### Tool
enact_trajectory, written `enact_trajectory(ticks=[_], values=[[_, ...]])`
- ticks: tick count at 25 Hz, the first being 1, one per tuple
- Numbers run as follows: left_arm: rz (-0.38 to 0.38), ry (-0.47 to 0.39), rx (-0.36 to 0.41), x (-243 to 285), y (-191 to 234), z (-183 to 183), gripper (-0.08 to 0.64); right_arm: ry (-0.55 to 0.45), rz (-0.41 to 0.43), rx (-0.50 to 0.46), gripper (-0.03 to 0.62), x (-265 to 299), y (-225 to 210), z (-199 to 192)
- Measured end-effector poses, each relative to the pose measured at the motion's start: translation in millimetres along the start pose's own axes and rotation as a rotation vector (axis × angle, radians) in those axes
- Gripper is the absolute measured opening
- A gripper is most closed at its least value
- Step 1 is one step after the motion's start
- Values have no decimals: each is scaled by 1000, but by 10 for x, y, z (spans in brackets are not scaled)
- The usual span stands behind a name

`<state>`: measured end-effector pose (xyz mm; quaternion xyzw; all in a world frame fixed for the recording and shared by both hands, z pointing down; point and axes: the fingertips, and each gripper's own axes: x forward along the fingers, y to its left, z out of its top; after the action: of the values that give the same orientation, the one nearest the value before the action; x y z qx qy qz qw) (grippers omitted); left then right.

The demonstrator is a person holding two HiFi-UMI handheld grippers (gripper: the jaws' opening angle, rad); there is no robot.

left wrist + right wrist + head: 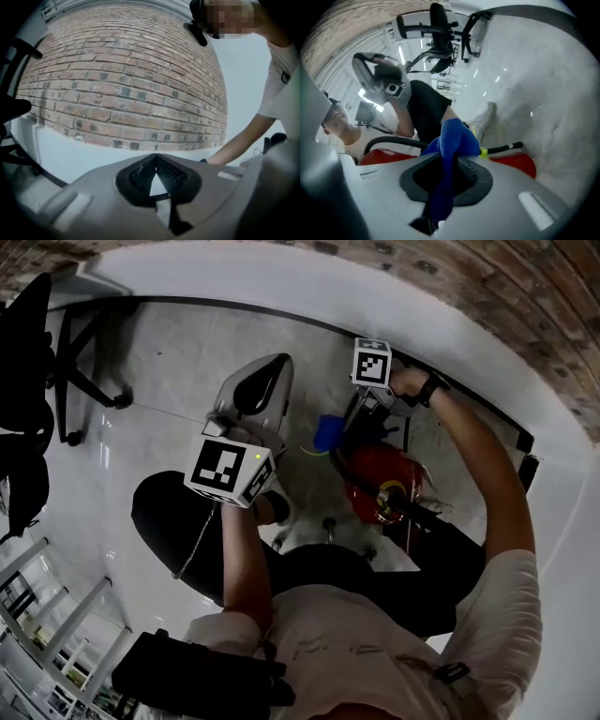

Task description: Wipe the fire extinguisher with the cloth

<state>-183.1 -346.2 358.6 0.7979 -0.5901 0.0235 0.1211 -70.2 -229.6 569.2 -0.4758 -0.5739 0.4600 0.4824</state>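
The red fire extinguisher [380,479] stands on the floor by the person's knees, its black hose [412,509] lying across the top. My right gripper [349,423] hovers just over its far side, shut on the blue cloth [327,433]. In the right gripper view the cloth [452,140] hangs pinched between the jaws of the right gripper [451,157], with the red body [520,164] and hose [391,140] just behind. My left gripper [272,367] is raised to the left, apart from the extinguisher. The left gripper [156,155] is shut and empty, facing a brick wall [126,79].
A black office chair [37,343] stands at the far left on the pale floor [169,362]. A white baseboard [487,362] and brick wall curve round behind the extinguisher. The person's dark-trousered legs and a shoe [281,507] are close by, and a black bag [197,671] is below.
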Motion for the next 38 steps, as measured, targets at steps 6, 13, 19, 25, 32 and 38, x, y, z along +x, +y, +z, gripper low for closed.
enact_trajectory(ticks=[6,13,19,25,32,38], values=[[32,62,-28,25,105,-343,2,-12,-280,5,55,230,-1547,-119],[56,103,-36,-19,153,-543,2,137,-630,-114,55,186,-2452,-317],[30,43,-15,-112,-39,-232,2,-215,-775,-241,57,-412,-1604,87],[-39,-54,51,-305,-446,292,2,-707,-1112,-425,60,-1701,9,204],[-127,-154,128,-905,-1272,611,2,-992,-1515,-657,61,-1746,1850,-357],[-129,-239,199,-1350,-1669,1011,2,-1318,-1734,-682,60,-1460,3263,-970]])
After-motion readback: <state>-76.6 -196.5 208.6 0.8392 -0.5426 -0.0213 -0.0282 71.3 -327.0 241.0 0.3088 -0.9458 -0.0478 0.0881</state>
